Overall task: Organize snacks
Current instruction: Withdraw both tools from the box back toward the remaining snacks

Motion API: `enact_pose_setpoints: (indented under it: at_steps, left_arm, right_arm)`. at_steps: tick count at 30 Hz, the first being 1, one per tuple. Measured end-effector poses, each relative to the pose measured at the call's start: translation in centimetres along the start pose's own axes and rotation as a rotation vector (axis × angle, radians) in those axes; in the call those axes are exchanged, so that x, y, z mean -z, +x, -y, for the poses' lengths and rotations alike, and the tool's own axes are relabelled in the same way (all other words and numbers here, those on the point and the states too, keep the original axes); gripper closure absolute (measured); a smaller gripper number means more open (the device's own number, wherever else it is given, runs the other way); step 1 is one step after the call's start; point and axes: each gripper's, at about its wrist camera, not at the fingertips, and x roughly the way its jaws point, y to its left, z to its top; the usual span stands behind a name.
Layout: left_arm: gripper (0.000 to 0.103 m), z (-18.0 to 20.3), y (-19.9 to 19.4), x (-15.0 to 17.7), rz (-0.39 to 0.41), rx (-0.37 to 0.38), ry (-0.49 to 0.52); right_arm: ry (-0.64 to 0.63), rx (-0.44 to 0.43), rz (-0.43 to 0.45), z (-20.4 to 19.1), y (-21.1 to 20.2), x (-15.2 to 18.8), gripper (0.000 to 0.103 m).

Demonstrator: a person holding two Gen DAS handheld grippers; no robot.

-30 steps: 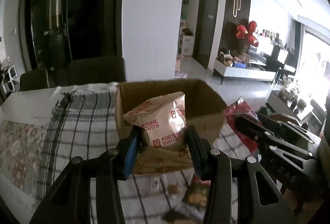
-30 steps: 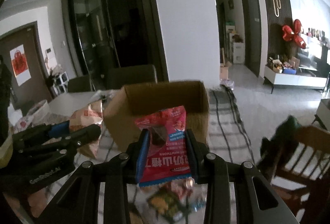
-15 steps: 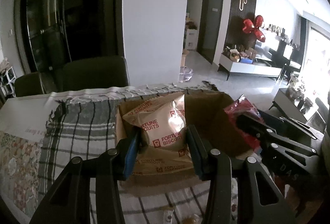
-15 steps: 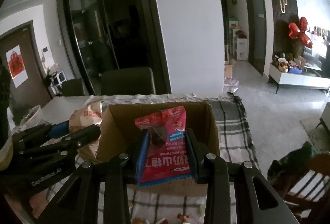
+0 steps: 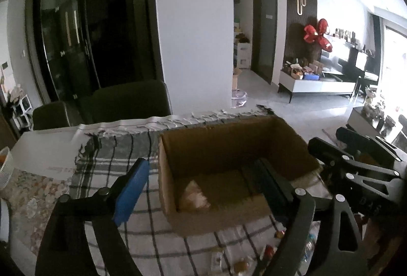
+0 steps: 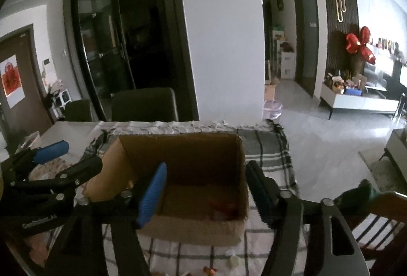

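Jaws of left gripper (image 5: 201, 187) and right gripper (image 6: 206, 189) have just been opening, both empty, above the cardboard box (image 5: 229, 138) where a biscuit packet (image 5: 194, 195) lies.

- The left gripper (image 5: 201, 187) points forward and somewhat downward; its jaws have just been opening and stand wide apart with nothing between the blue pads.
- The right gripper (image 6: 206, 189), just to its right, is angled alike; its jaws have also just opened and grip nothing.
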Motion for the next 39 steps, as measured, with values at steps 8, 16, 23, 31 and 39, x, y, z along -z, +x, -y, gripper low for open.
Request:
enact_pose_setpoints:
  at_steps: [8,16,23,31,39]
  left_arm:
    - [0.015,1.6,-5.8,2.9,0.038,0.005,0.028]
    - [0.013,2.9,-10.3,5.9,0.057,0.016,0.044]
    - [0.013,3.5,-12.8,9.6,0.025,0.020,0.040]
    - [0.013,3.3,-14.1,14.3,-0.033,0.030,0.020]
    - [0.013,3.1,-14.1,18.8,-0.122,0.053,0.008]
  right_arm:
    - [0.001,-0.029,0.015,-0.3,-5.6,2.8,0.035]
    - [0.003,-0.032,0.044,-0.6,-10.9,5.7,0.035]
    - [-0.008,-0.035,0.038,-1.1,-13.7,8.7,0.035]
    - [-0.056,-0.054,0.001,-2.8,-15.2,12.4,0.035]
    - [-0.082,-0.080,-0.078,-4.1,-14.8,16.1,0.035]
